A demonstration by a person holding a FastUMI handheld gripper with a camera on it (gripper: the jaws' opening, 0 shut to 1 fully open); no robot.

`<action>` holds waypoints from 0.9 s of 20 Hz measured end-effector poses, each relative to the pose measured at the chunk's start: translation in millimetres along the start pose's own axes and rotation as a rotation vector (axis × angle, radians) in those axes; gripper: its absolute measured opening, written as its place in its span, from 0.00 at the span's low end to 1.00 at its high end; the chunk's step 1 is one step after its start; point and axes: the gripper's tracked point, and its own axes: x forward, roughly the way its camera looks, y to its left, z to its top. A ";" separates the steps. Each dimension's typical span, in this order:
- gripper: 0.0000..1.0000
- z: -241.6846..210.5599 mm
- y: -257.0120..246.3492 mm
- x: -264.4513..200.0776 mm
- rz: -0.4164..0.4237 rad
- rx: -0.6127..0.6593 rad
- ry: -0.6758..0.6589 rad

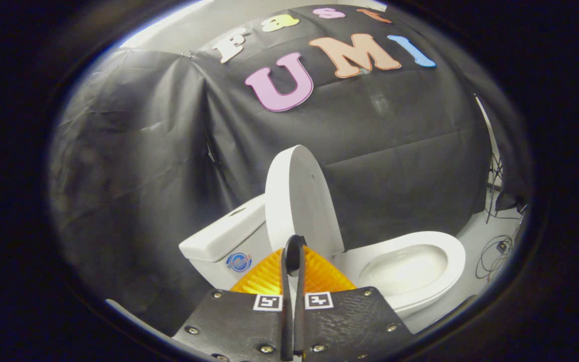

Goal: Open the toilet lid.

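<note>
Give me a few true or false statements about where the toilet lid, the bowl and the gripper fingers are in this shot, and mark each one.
1. The toilet lid stands raised, upright by the tank. True.
2. The lid lies flat over the bowl. False: the bowl is uncovered and its inside shows.
3. The gripper has its fingers close together with only a thin slit between them. True.
4. The fingers are clamped on the lid's edge. False: nothing is held between them; the lid is just beyond the fingertips.
5. Cables lie on the floor beyond the bowl. True.
</note>
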 end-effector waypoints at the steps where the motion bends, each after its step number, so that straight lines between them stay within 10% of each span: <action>1: 0.02 -0.2 2.8 1.1 0.004 -0.003 -0.003; 18: 0.03 -15.7 41.4 13.4 0.093 -0.022 -0.030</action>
